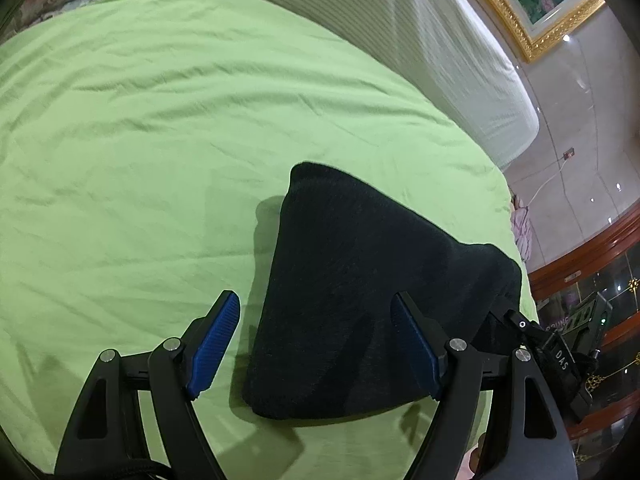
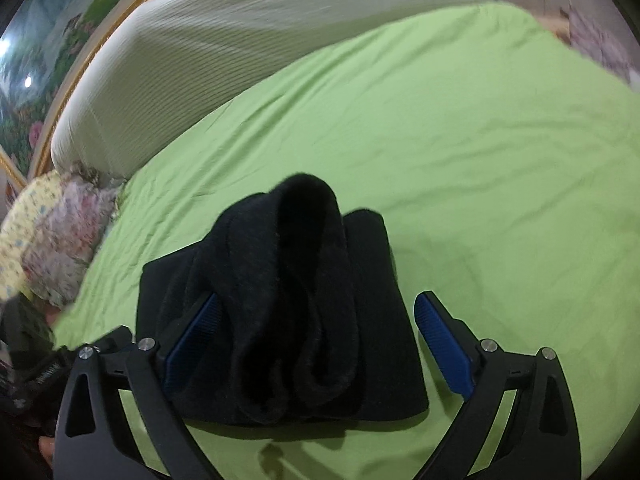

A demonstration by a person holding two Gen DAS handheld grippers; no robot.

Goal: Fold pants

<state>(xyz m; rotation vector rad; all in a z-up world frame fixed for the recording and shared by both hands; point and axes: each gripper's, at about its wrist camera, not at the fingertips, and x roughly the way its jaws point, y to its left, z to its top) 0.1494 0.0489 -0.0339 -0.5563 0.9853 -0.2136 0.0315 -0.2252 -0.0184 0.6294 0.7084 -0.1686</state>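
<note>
The black pants (image 1: 352, 292) lie folded into a compact bundle on the green bed sheet (image 1: 140, 140). In the right wrist view the pants (image 2: 288, 312) show as a flat folded layer with a rumpled fold piled on top. My left gripper (image 1: 316, 312) is open, its blue pads either side of the bundle's near end, just above it. My right gripper (image 2: 320, 316) is open too, its fingers straddling the pants without clamping them. The right gripper's body shows at the right edge of the left wrist view (image 1: 560, 344).
A white ribbed headboard cushion (image 1: 440, 40) runs along the far side of the bed. A floral pillow (image 2: 52, 240) lies at the sheet's left corner. A gold-framed painting (image 1: 540, 4) hangs on the wall. A wooden cabinet (image 1: 592, 280) stands beyond the bed edge.
</note>
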